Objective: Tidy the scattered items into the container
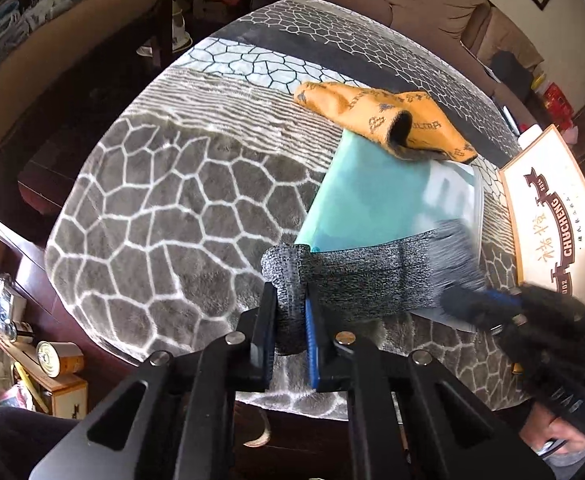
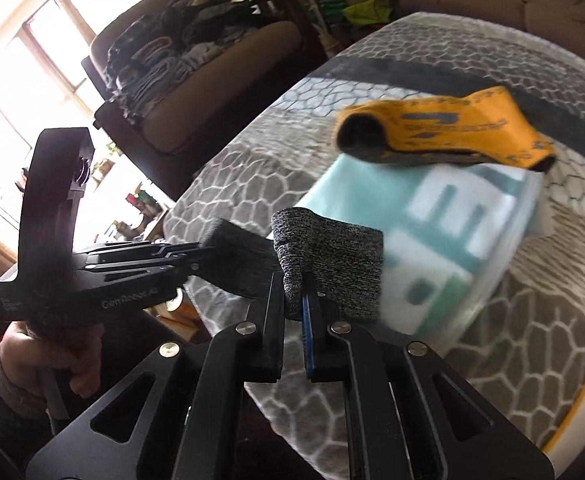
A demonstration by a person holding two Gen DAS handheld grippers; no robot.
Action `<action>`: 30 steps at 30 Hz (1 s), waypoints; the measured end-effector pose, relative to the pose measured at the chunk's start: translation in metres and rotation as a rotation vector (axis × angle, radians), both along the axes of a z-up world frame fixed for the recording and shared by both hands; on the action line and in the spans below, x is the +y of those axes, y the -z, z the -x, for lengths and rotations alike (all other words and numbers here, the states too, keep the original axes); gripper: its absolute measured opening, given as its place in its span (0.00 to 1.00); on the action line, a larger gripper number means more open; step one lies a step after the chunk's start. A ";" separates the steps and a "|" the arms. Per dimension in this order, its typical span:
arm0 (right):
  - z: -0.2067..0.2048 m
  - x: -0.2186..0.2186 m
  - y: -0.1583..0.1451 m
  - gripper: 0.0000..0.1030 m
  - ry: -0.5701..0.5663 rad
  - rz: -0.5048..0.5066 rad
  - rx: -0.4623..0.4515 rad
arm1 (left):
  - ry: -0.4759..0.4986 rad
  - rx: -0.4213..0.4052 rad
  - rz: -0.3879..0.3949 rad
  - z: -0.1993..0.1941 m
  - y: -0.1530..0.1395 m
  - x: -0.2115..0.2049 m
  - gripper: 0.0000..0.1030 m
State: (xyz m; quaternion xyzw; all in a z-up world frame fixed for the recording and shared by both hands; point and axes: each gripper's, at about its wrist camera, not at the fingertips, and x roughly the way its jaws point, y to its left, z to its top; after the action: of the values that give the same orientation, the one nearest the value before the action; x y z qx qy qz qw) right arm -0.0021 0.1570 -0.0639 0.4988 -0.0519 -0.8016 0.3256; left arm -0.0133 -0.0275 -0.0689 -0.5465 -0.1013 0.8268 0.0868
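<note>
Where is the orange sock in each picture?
Left wrist view: the orange sock is upper right of centre, lying over the far end of the teal container.
Right wrist view: the orange sock is upper right, blurred, again at the container's far end.
Shared landmark: the grey sock, stretched between both hand-held grippers in front of the container.

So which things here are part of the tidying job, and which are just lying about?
Part of the job:
grey sock, clamped at its two ends by the left gripper and the right gripper
orange sock, resting on the container's far edge
teal container

Just lying about:
Chucheng box
patterned blanket
round tin
</note>
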 end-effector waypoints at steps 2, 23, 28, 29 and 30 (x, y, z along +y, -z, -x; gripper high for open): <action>0.002 -0.007 0.008 0.07 -0.009 0.006 -0.027 | -0.007 -0.004 -0.021 -0.001 0.000 -0.002 0.12; 0.003 -0.023 0.032 0.25 -0.046 0.007 -0.120 | 0.041 -0.079 -0.192 0.021 -0.007 0.023 0.12; -0.009 0.000 0.012 0.41 -0.034 0.009 -0.101 | 0.051 -0.103 -0.206 0.024 -0.001 0.031 0.12; -0.011 0.006 0.007 0.41 -0.024 0.007 -0.087 | 0.054 -0.105 -0.205 0.023 -0.001 0.033 0.12; -0.012 0.012 0.002 0.41 -0.007 -0.005 -0.069 | 0.056 -0.105 -0.206 0.023 -0.001 0.035 0.12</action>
State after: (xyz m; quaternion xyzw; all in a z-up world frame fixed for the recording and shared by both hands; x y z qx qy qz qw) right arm 0.0098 0.1694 -0.0656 0.5269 -0.0594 -0.7830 0.3252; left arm -0.0361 0.0078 -0.0679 -0.5798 -0.1750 0.7795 0.1601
